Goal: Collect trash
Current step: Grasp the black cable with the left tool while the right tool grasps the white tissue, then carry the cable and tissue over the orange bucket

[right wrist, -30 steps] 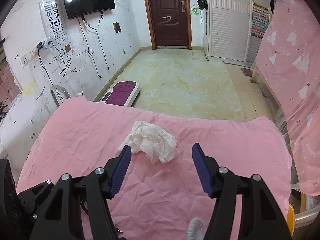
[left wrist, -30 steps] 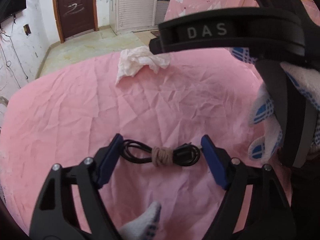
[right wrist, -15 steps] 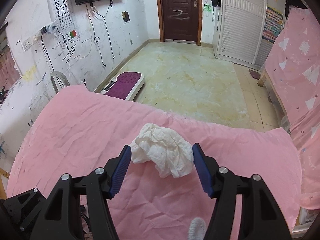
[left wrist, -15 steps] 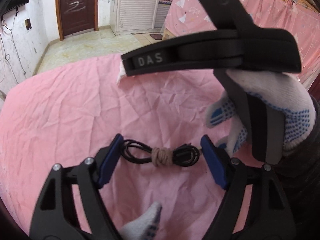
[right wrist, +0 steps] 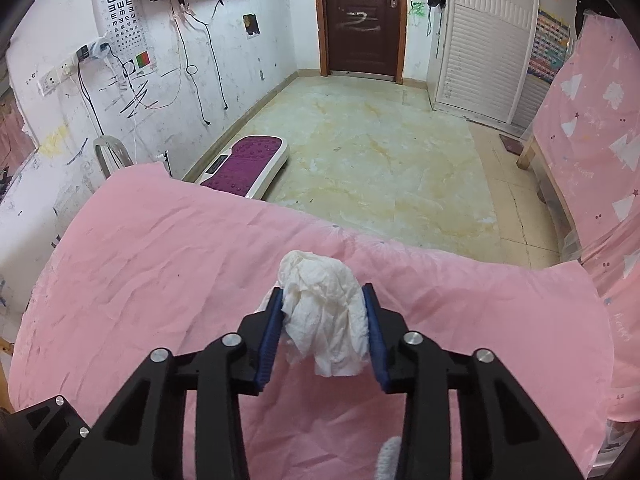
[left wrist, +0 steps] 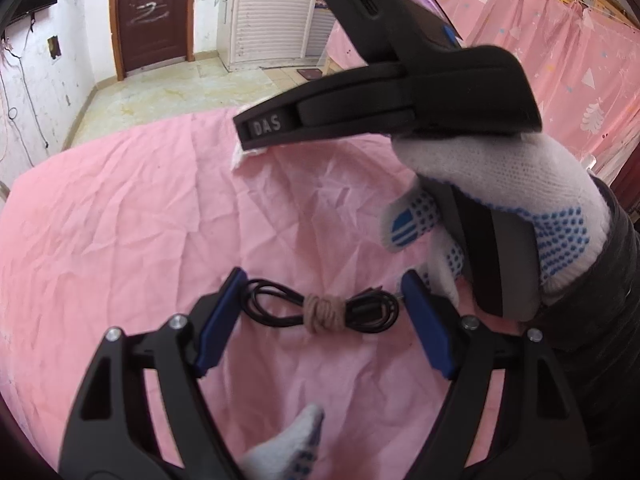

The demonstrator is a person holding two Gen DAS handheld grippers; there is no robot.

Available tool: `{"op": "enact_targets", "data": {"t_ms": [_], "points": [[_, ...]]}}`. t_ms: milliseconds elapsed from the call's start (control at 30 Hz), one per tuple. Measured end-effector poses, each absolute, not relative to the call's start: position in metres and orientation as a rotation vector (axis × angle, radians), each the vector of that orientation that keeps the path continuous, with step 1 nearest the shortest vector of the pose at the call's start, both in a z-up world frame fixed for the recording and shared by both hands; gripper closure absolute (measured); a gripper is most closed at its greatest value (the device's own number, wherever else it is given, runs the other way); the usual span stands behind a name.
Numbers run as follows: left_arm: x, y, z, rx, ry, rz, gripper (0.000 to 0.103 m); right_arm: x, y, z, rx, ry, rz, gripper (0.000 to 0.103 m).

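A crumpled white tissue (right wrist: 320, 280) lies near the far edge of the pink-covered table (right wrist: 160, 260). My right gripper (right wrist: 324, 316) is closing on the tissue, and both blue pads press on its sides. In the left wrist view only a corner of the tissue (left wrist: 245, 156) shows under the right gripper's black body (left wrist: 360, 120), held by a white gloved hand (left wrist: 500, 200). My left gripper (left wrist: 322, 314) stands open just above the cloth. A coiled black cable (left wrist: 280, 304), tied with a beige band, lies between its pads, which do not press on it.
Beyond the table's far edge the tiled floor (right wrist: 380, 140) drops away, with a purple and white board (right wrist: 248, 164) on it. A white chair (right wrist: 108, 152) stands by the left wall. Pink patterned cloth (right wrist: 592, 120) hangs to the right.
My right gripper came forward and down over the tissue, and its jaws closed in until the pads met it. The left gripper stayed open around the cable.
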State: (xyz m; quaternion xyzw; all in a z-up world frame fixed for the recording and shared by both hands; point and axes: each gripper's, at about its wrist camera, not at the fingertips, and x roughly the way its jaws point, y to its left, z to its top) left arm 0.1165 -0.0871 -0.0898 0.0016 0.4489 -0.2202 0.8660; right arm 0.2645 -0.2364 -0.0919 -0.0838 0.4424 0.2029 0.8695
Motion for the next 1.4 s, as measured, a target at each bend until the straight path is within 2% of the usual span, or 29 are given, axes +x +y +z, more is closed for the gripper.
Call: {"op": "enact_targets", "data": {"t_ms": [233,667,1400], "points": [[0.111,-0.090,-0.089,-0.002,0.912,-0.433,0.029,0.246,-0.255,-0.072,-0.124,0.866,0.412,0.083],[0.079,-0.107,-0.053,0.049,0.767,-0.331,0.029,0.183,-0.337,-0.025,-0.011,0.749,0.347,0.082],[0.058,-0.203,-0.030,0.189,0.722,-0.395,0.029,0.105,-0.506,-0.009,0.175,0.632,0.202,0.082]]}}
